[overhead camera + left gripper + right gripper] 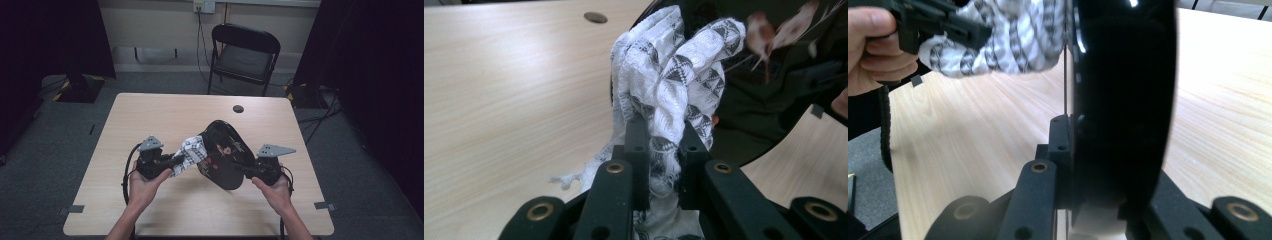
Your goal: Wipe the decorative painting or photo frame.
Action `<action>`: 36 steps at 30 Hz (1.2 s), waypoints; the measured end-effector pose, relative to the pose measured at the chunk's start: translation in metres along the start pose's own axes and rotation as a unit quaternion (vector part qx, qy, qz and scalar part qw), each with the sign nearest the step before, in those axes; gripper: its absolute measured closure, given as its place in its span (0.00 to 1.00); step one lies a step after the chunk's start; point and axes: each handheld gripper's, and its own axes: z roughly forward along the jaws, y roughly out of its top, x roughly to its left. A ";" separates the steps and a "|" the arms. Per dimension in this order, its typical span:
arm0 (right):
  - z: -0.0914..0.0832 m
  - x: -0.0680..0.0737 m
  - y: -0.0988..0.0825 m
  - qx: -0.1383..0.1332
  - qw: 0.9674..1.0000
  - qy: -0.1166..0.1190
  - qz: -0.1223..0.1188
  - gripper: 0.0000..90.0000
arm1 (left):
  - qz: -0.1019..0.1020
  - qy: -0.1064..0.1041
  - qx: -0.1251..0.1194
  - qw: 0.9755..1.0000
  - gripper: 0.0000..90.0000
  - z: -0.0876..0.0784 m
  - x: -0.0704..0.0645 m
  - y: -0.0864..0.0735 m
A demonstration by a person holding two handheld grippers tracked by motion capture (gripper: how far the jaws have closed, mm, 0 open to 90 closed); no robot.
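Left tongs (659,145) gripping patterned cloth (674,85), unlabelled black plate (225,155)

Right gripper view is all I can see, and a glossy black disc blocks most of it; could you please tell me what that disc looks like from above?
Observer: From the high view it is a round black plate with a reddish printed pattern, held tilted above the light wooden table.
Operator: Thank you. Is the right gripper really clamped on it?
Observer: Yes, the right gripper is shut on the plate's rim at the near right edge.
Operator: And what holds the white cloth?
Observer: In the left gripper view, the left gripper is shut on the white and black patterned cloth, whose frayed edge hangs below the jaws while the bunched part presses against the plate's face.
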 end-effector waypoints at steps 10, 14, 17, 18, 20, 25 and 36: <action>-0.002 0.006 -0.002 0.003 1.000 0.004 -0.008 0.90 | 0.022 -0.012 -0.018 1.000 0.89 0.010 -0.024 0.024; -0.002 0.004 -0.002 0.005 1.000 0.010 -0.010 0.90 | 0.018 -0.003 -0.029 0.999 0.89 0.018 -0.027 0.023; -0.002 0.003 -0.002 0.006 1.000 0.012 -0.011 0.90 | 0.023 0.011 -0.015 1.000 0.89 0.029 -0.027 0.016; -0.002 0.003 -0.002 0.006 1.000 0.012 -0.011 0.90 | 0.023 0.011 -0.015 1.000 0.89 0.029 -0.027 0.016; -0.002 0.003 -0.002 0.006 1.000 0.013 -0.013 0.90 | 0.035 0.017 -0.007 0.999 0.89 0.037 -0.028 0.012; -0.001 0.002 -0.001 0.006 1.000 0.015 -0.014 0.90 | 0.021 0.010 -0.002 1.000 0.89 0.044 -0.022 0.009; 0.000 0.001 -0.001 0.008 1.000 0.019 -0.015 0.90 | 0.036 -0.006 -0.051 0.998 0.89 0.027 -0.044 0.042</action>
